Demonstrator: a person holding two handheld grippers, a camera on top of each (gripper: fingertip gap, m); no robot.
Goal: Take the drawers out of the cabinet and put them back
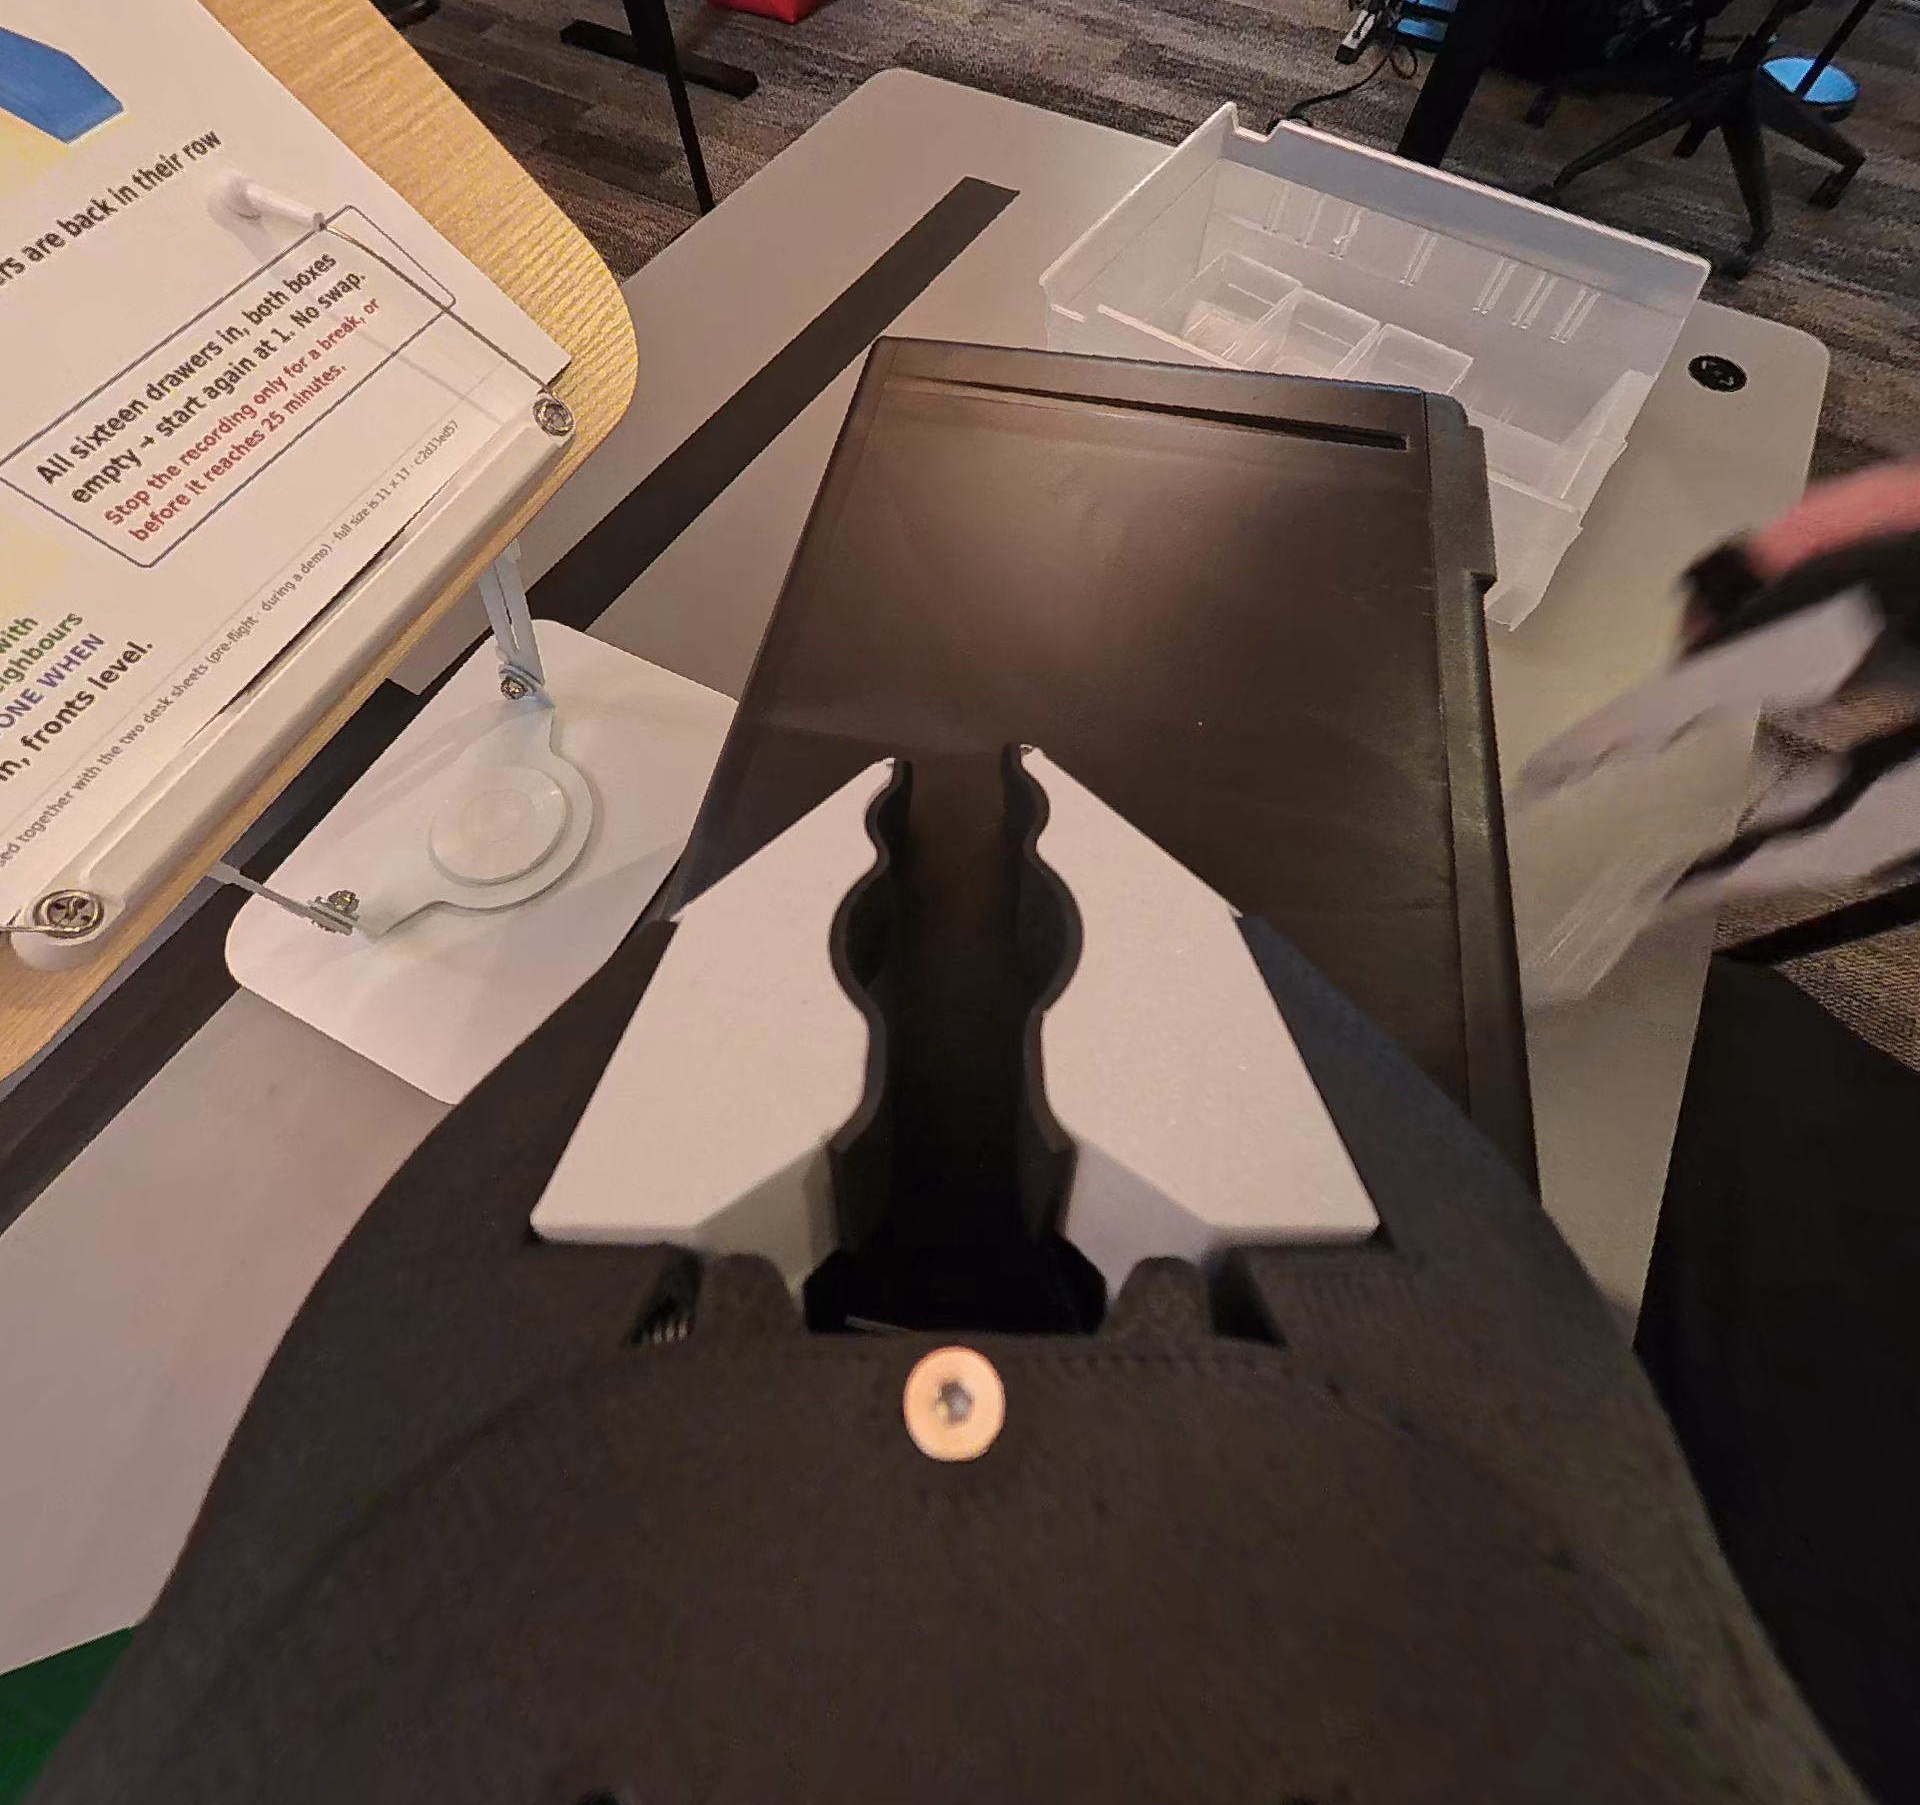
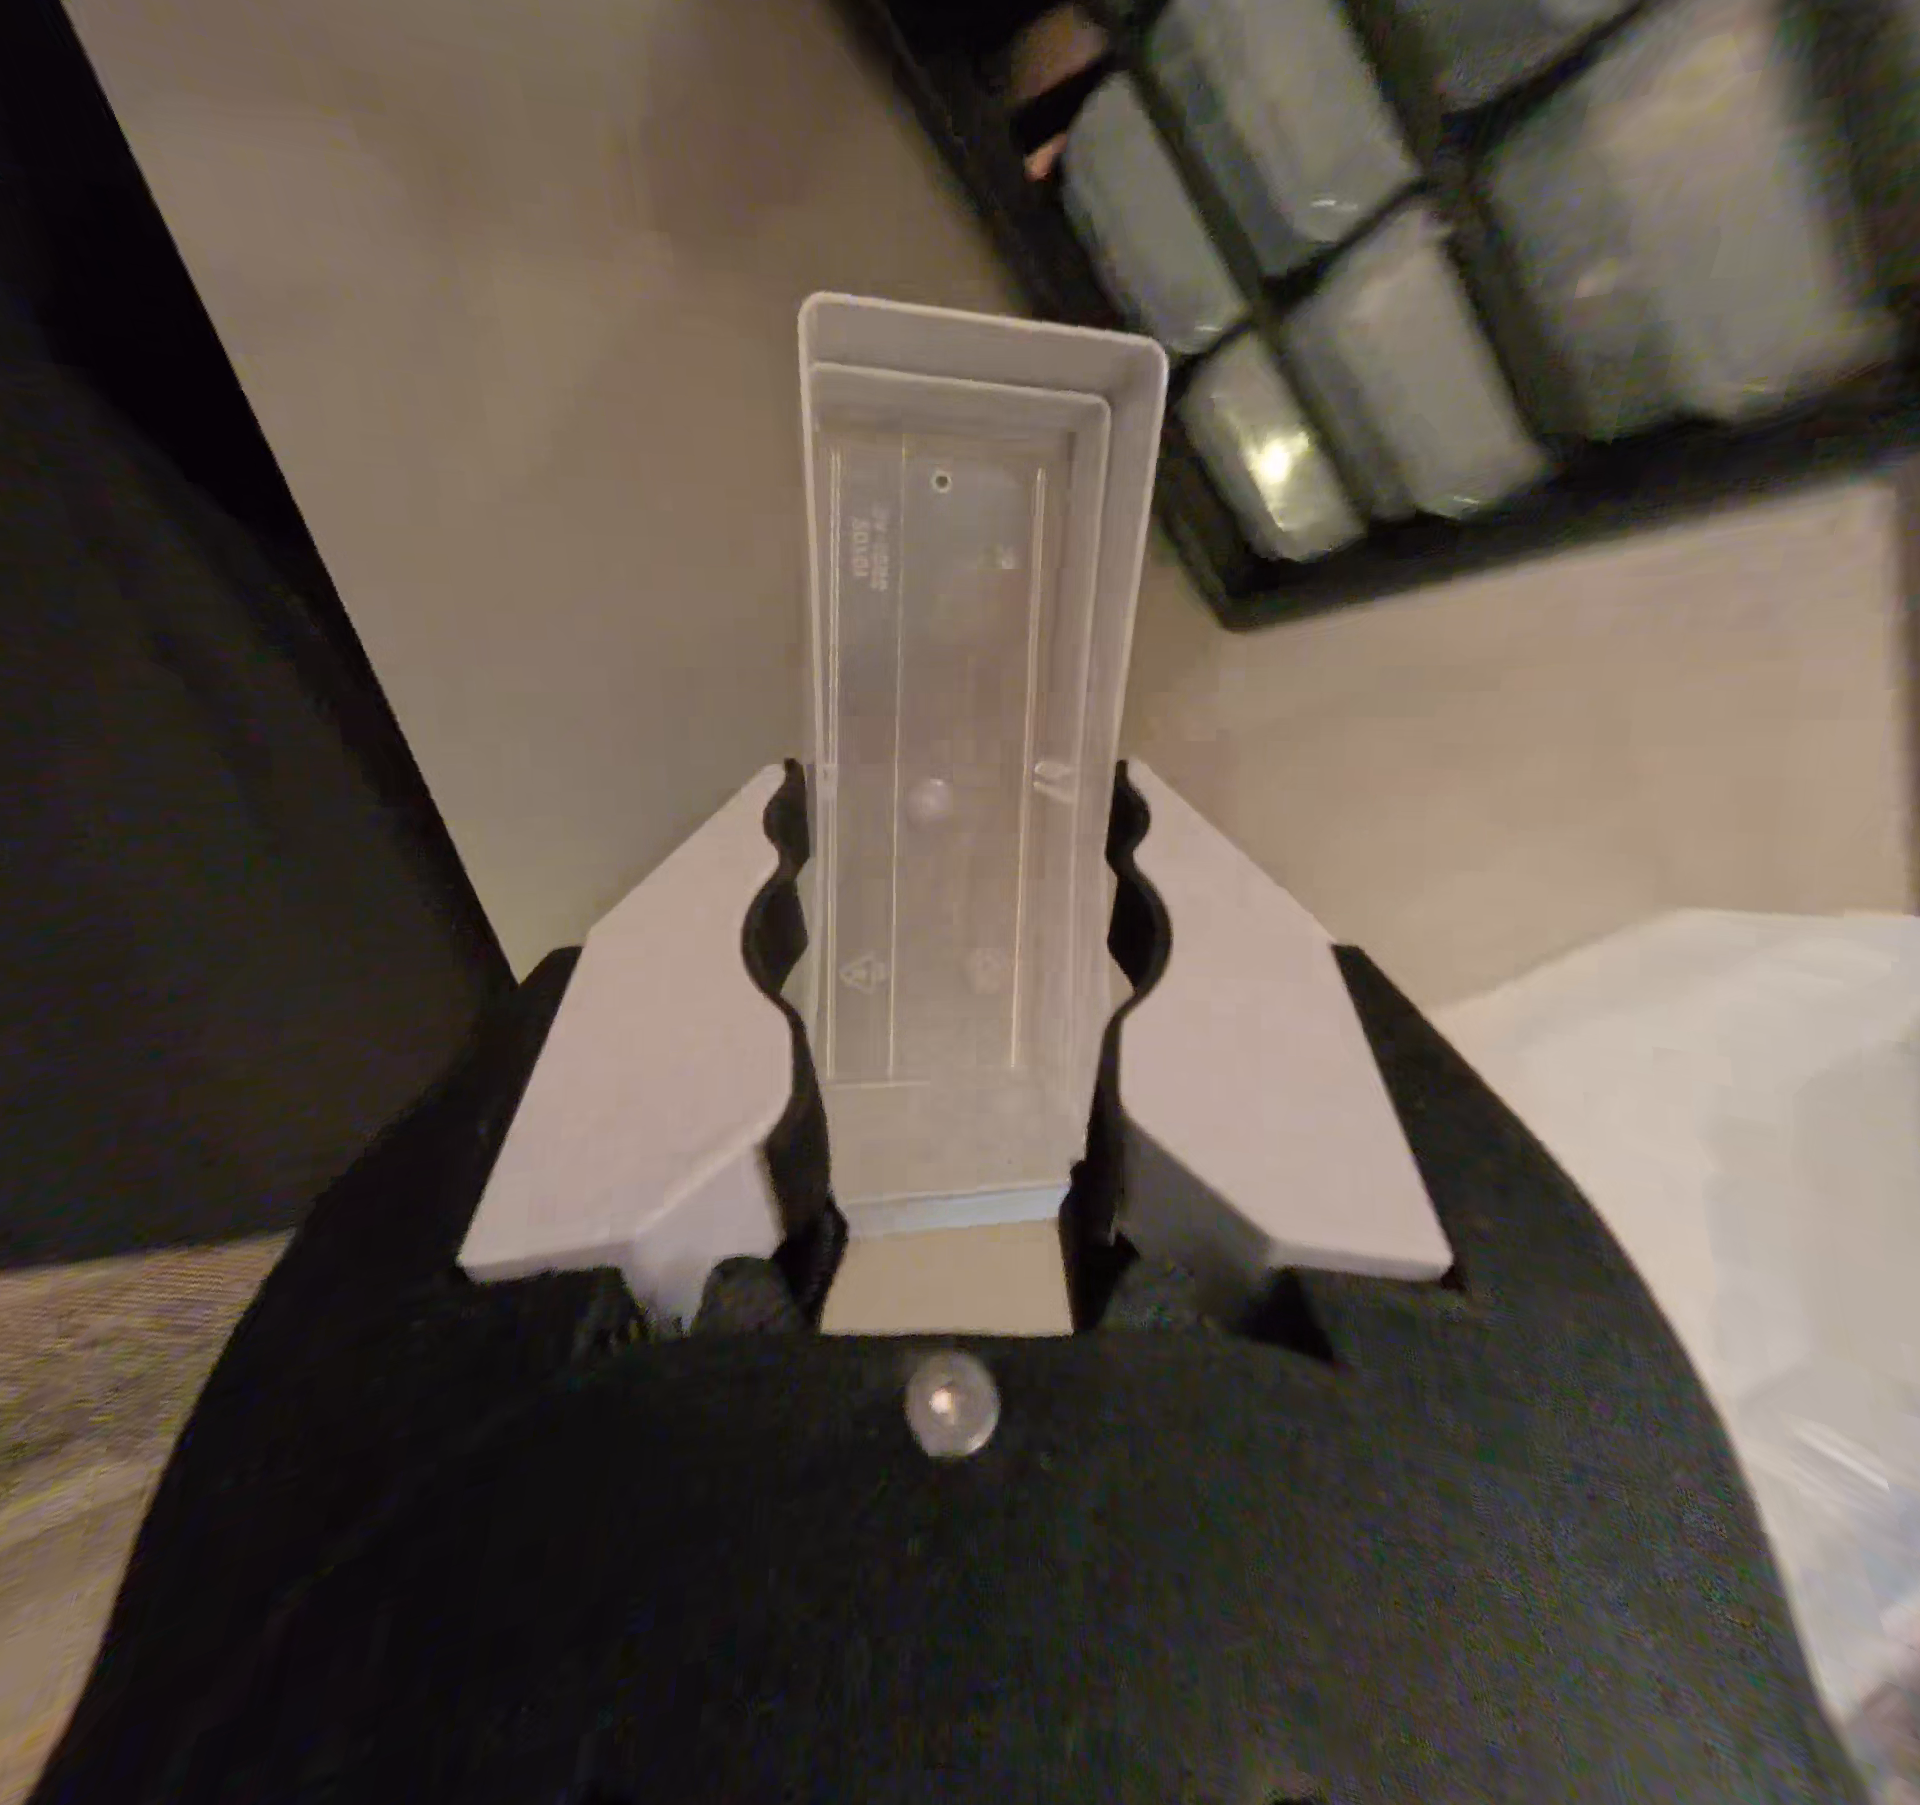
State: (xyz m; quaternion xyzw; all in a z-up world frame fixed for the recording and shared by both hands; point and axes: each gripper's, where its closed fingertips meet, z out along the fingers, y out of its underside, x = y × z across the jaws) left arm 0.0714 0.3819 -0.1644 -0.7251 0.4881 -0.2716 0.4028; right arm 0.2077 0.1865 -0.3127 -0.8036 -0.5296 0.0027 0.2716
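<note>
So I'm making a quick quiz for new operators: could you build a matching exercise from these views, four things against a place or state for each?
Things:
1. small clear drawer
2. black cabinet
3. large clear tray
4. left gripper

Places or states:
A. lies on the table beyond the cabinet's far end
B. empty, above the cabinet top
C. clamped between the right gripper's fingers
D. stands on the grey table, beside the sign stand

Pairs: 1-C, 2-D, 3-A, 4-B
</note>
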